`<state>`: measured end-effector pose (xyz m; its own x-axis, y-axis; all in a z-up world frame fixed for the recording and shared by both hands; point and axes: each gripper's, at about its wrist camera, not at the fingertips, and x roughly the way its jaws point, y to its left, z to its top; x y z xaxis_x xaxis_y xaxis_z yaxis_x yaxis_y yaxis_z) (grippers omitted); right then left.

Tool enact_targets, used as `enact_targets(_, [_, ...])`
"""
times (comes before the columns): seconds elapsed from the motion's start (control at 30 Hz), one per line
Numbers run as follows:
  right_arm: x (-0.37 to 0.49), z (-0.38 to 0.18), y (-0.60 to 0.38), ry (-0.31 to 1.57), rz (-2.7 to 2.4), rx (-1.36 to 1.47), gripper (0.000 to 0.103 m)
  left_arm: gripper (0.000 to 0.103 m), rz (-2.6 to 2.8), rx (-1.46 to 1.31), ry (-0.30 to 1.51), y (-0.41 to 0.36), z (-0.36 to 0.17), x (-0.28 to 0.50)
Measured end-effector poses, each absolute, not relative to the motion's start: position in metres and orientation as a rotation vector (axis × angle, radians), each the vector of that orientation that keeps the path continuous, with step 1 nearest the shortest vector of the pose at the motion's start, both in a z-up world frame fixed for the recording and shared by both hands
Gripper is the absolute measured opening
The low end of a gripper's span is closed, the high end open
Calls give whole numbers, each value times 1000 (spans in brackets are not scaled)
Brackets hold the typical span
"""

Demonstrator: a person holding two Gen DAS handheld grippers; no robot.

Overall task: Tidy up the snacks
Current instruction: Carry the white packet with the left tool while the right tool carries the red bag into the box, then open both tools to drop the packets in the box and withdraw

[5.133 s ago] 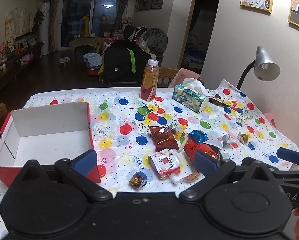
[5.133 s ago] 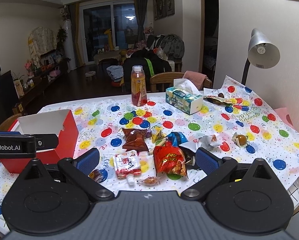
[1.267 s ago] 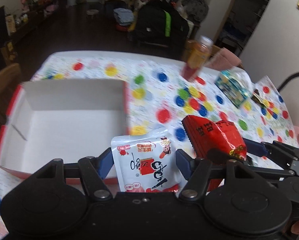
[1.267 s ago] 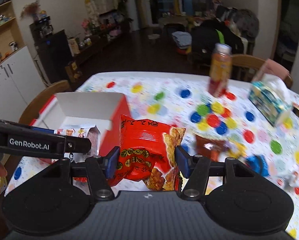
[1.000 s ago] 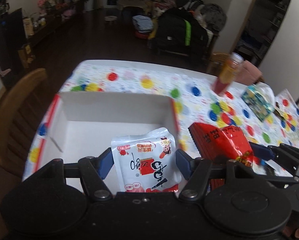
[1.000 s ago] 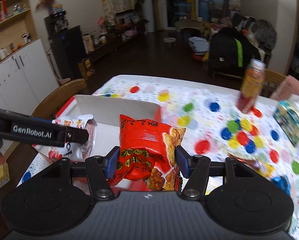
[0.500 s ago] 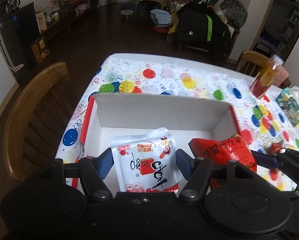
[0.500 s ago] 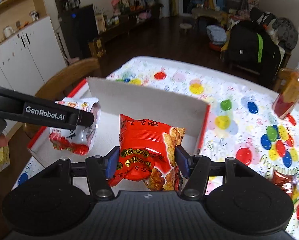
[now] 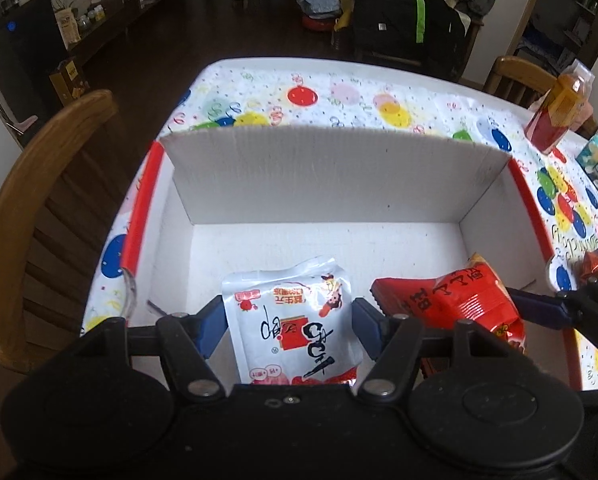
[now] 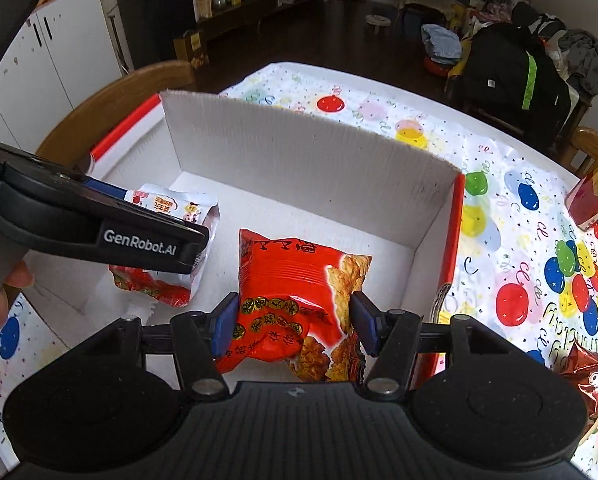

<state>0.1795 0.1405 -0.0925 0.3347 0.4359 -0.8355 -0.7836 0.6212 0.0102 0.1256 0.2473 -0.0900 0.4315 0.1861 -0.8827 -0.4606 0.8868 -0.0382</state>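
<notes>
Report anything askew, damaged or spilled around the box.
Nothing spilled. The cardboard box looks sound and holds nothing loose. The left gripper holds a white snack pouch and the right gripper a red chip bag, both intact over the box. Only oddity: a small tear-like mark on the box's near left wall.

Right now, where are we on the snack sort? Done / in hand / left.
Done: nothing released yet; the box floor shows no loose snacks. In hand: left gripper shut on the white pouch, right gripper shut on the red chip bag, both held over the box interior. Left: let both go, then fetch the foil packets lying on the tablecloth beside the box.
</notes>
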Motion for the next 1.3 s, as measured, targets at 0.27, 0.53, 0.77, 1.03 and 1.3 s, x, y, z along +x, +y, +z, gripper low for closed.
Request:
enact_targets(0.27, [182, -103, 144, 955, 811, -457, 60, 65, 392, -290, 1094, 245, -106, 129])
enact_targets(0.53, [179, -106, 143, 963, 809, -466, 61, 65, 394, -289, 1142, 246, -118, 129])
enact_targets(0.77, [175, -104, 142, 947, 815, -474, 64, 67, 412, -294, 1168, 246, -122, 126])
enact_targets(1.03, [173, -89, 128, 922, 818, -433, 68, 75, 407, -310, 1119, 245, -105, 116])
enact_targets(1.3, [168, -62, 101, 899, 827, -350, 69, 80, 372, -291, 1046, 229, -75, 100])
